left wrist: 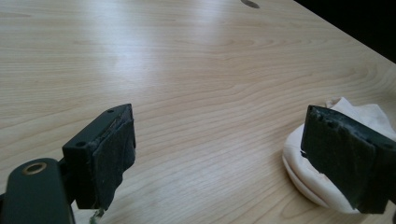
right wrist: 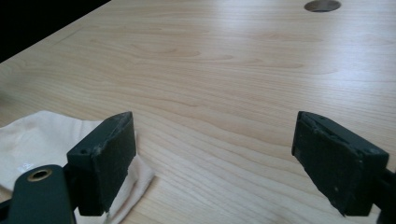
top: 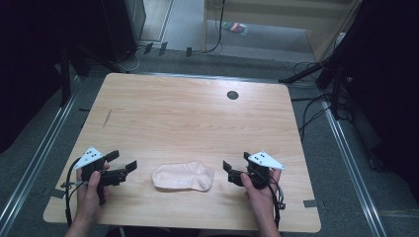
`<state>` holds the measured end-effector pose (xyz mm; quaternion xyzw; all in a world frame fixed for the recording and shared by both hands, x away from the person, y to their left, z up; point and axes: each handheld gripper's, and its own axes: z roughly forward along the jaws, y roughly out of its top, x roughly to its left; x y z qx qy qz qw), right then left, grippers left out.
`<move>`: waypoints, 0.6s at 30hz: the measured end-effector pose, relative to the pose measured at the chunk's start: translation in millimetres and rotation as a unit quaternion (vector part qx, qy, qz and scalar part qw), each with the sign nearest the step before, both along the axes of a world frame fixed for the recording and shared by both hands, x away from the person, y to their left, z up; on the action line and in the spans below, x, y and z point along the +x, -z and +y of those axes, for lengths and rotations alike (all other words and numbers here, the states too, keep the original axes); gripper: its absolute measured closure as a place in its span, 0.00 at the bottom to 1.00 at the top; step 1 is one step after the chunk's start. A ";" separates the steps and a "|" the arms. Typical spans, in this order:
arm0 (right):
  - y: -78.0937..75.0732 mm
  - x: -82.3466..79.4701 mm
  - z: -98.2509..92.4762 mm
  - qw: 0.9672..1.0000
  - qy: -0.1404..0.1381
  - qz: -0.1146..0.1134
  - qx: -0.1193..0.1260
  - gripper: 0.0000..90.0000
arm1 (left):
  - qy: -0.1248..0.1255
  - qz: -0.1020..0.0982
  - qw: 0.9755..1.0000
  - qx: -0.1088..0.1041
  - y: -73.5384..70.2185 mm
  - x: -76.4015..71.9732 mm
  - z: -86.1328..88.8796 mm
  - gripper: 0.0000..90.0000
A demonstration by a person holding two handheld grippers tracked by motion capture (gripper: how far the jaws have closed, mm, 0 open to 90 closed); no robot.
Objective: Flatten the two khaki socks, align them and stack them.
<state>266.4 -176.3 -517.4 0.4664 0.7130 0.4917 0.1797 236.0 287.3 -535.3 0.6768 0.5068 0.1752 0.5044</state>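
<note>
At the near edge of a pale wooden table (top: 188,113), a person holds the left gripper (top: 123,165) and the right gripper (top: 228,171) low over the surface, each facing inward toward a folded cream cloth (top: 183,177) lying flat between them. Both grippers stand with jaws spread wide and nothing between the pads. In the left gripper view, that gripper (left wrist: 217,158) frames bare wood, with the cloth (left wrist: 322,182) bunched at four o'clock, partly behind one jaw and apart from the pad faces. In the right gripper view, the right gripper (right wrist: 215,161) likewise spans bare tabletop, while the cloth (right wrist: 42,140) spreads at eight o'clock, its corner tucked under the nearer jaw; whether the two touch cannot be told. From the high view the cloth lies just beside each gripper, at three o'clock from the left one and nine o'clock from the right. A round dark grommet hole (top: 232,95) sits at one o'clock of the cloth, well apart, near the far edge.
</note>
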 end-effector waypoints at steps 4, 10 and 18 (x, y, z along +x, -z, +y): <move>-1.3 1.2 -8.7 1.000 0.012 -0.003 0.002 0.15 | -0.013 0.000 1.000 0.002 0.1 -0.9 9.3 0.12; -1.4 2.6 -24.8 0.999 0.034 -0.007 -0.006 0.15 | -0.033 0.002 0.999 0.010 2.2 -1.8 22.1 0.12; -0.6 0.9 -55.4 0.998 0.065 -0.008 -0.003 0.15 | -0.041 0.012 0.999 0.029 6.3 -2.1 34.2 0.12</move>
